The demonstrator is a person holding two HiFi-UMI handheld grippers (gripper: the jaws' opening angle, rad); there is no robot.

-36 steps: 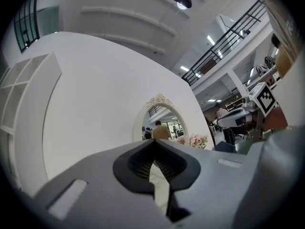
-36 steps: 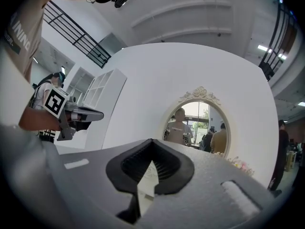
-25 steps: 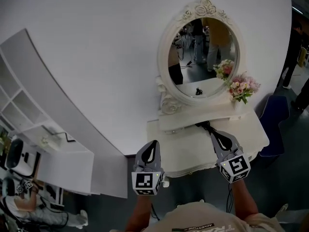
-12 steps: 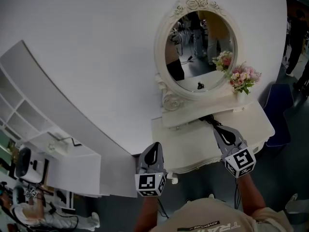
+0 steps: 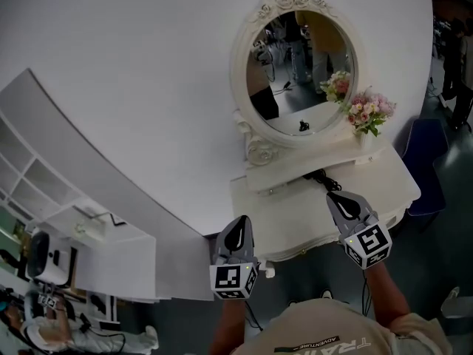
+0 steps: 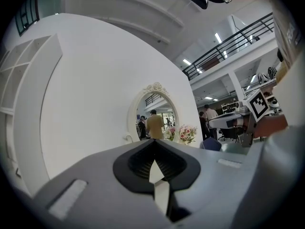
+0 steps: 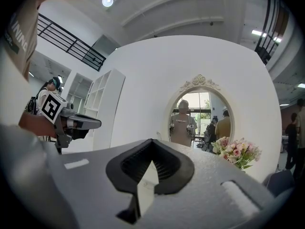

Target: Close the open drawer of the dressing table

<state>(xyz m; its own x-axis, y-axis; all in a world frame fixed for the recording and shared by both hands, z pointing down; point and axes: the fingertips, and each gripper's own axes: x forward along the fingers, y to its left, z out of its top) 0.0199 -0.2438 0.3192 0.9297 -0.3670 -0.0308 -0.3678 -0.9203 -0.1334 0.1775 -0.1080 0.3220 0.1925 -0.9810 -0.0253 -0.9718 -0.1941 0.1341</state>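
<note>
The white dressing table (image 5: pixel 295 224) stands against the white wall, with an oval mirror (image 5: pixel 299 72) above it and a low drawer shelf (image 5: pixel 295 177) under the mirror. A small white knob (image 5: pixel 266 271) shows at the table's front left edge; I cannot tell how far any drawer is out. My left gripper (image 5: pixel 236 226) is held at the table's front left corner, shut and empty. Over the table's front right part hangs my right gripper (image 5: pixel 338 197), shut and empty too. In the gripper views the left gripper (image 6: pixel 153 165) and right gripper (image 7: pixel 151 165) both point toward the mirror.
Pink flowers (image 5: pixel 367 113) stand at the table's back right. A black object (image 5: pixel 319 176) lies on the top just beyond my right gripper. A white shelf unit (image 5: pixel 44 176) stands at the left, a dark blue chair (image 5: pixel 427 172) at the right. A person (image 5: pixel 44 331) is at the lower left.
The view has shifted a little, so the table sits higher and nearer the middle. Both grippers stay shut and keep about the same places by the table's front.
</note>
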